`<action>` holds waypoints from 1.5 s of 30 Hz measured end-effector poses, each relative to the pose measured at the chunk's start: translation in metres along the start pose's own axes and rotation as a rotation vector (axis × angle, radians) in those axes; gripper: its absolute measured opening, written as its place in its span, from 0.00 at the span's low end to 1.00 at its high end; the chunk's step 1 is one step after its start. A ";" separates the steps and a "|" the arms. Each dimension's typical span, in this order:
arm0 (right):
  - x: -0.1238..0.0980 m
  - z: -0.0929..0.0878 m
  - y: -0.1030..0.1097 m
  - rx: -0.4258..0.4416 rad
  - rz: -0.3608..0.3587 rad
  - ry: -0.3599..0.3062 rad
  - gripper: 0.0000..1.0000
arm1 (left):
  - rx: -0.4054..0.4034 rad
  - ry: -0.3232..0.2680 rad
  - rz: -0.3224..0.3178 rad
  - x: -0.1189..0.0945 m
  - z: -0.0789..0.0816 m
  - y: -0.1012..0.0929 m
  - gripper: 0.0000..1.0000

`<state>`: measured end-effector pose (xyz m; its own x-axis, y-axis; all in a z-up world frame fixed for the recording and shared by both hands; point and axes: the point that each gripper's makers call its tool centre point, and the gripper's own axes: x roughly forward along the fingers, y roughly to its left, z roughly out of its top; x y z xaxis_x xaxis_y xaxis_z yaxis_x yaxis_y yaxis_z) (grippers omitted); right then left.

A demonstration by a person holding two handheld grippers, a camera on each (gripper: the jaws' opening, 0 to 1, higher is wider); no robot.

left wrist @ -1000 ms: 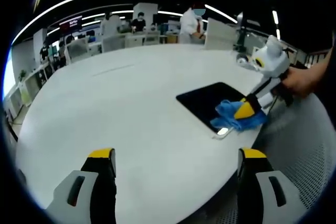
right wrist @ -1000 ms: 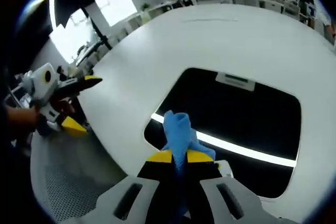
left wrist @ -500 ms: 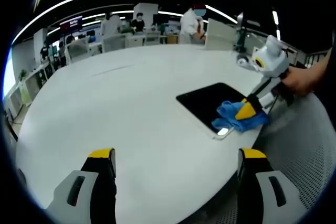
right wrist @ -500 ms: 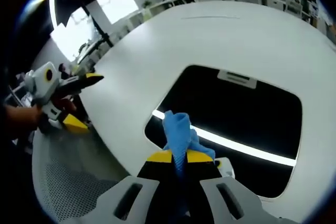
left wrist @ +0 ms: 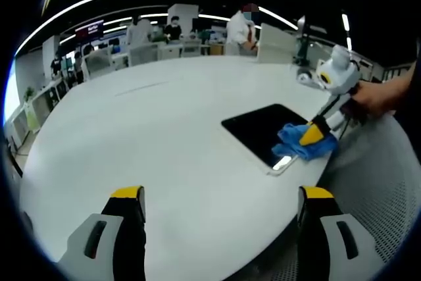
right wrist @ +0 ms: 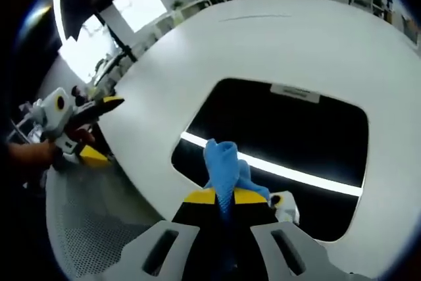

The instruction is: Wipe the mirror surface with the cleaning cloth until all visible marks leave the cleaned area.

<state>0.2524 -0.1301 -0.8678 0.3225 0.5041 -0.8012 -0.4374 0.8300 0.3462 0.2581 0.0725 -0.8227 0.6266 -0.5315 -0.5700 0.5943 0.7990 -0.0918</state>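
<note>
Your right gripper (right wrist: 223, 197) has its yellow-tipped jaws pinched on the crumpled blue cleaning cloth (right wrist: 225, 166), which rises in a bunched fold out of the jaws and rests on the near corner of the dark, glossy rectangular mirror with rounded corners (right wrist: 289, 139). That mirror lies flat on the big round white table (right wrist: 263, 44), close to the table's edge, and from the right gripper it stretches straight ahead and off to the right, its long axis running across that view, with a bright strip of reflected ceiling light cutting over it. In the left gripper view the same right gripper (left wrist: 314, 133) comes in from the right, held by your hand (left wrist: 375, 100), with the cloth (left wrist: 296, 144) sitting on the mirror's (left wrist: 260, 129) nearer end. Your left gripper (left wrist: 222, 201) hangs over bare tabletop with its jaws spread wide and nothing between them, well apart from the mirror, so the right one is plainly the nearer for the wiping. Most of the glass lies beyond the cloth, so I judge that the coming stroke should carry forward along it. A pale label (right wrist: 294, 93) sits on the mirror's far edge, but its writing is too small to read, and I can make out no marks on the glass.
</note>
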 end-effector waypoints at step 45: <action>0.021 0.068 -0.048 -0.065 -0.125 -0.004 0.02 | -0.007 -0.006 0.002 -0.001 0.001 0.000 0.95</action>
<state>0.3375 -0.1431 -0.8681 0.3811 0.3983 -0.8343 -0.4466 0.8694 0.2111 0.2585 0.0729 -0.8215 0.6310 -0.5316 -0.5650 0.5894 0.8021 -0.0964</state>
